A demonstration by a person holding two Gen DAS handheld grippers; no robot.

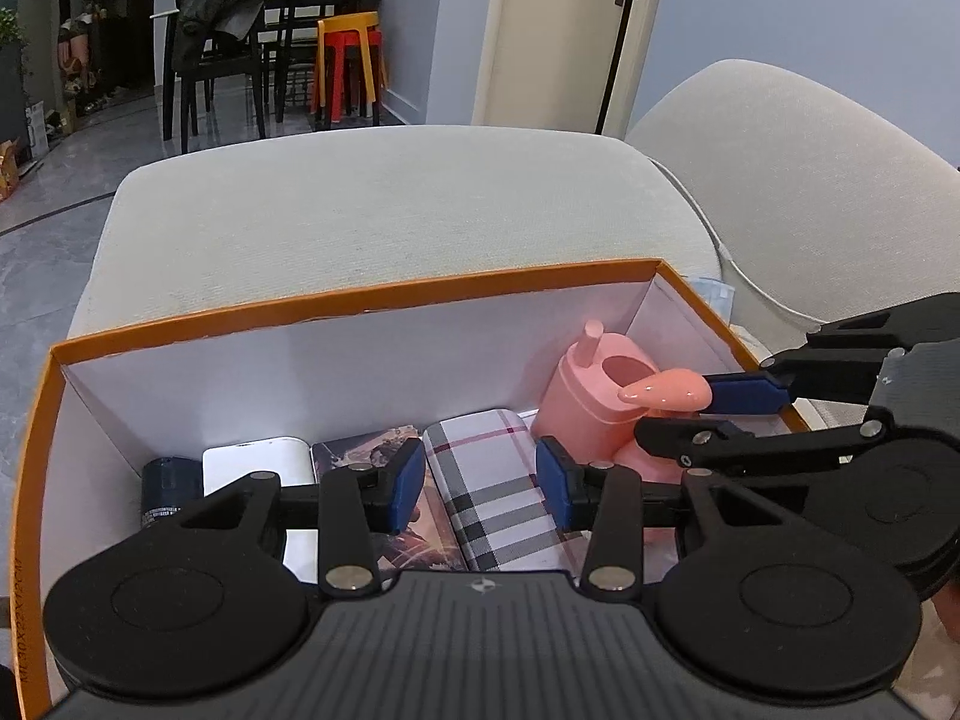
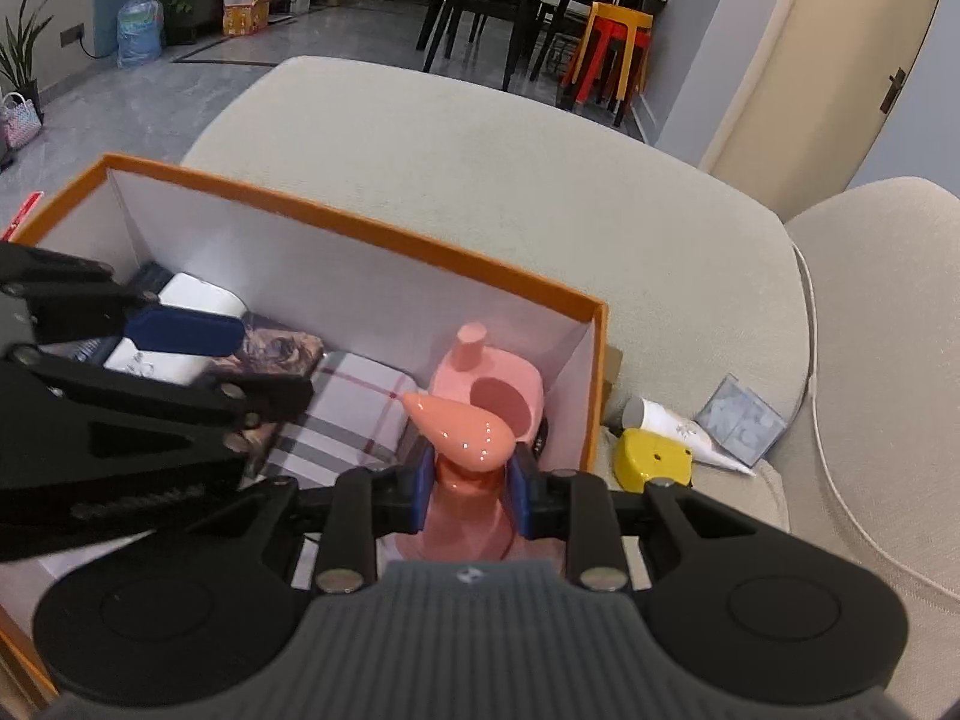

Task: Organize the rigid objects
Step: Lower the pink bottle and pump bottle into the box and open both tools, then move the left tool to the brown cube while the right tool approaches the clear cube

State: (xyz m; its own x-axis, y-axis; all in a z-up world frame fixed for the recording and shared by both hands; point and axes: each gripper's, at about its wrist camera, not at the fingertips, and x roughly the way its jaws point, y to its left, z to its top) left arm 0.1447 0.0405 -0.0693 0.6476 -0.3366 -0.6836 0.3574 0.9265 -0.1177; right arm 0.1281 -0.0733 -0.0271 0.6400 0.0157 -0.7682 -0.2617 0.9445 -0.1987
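The right tongs [image 2: 469, 492] pinch the glossy pink pump bottle [image 2: 465, 504] at its narrow neck. It looks stiff, light and slippery. The left tongs [image 1: 478, 480] stand spread above the plaid case [image 1: 489, 480], holding nothing.

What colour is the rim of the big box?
Orange. The box rim shows best in the left wrist view; the inside walls are white.

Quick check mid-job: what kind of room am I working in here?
Most likely a home living-dining area: a beige fabric sofa carries the orange-rimmed cardboard box, with black dining chairs and stacked plastic stools behind.
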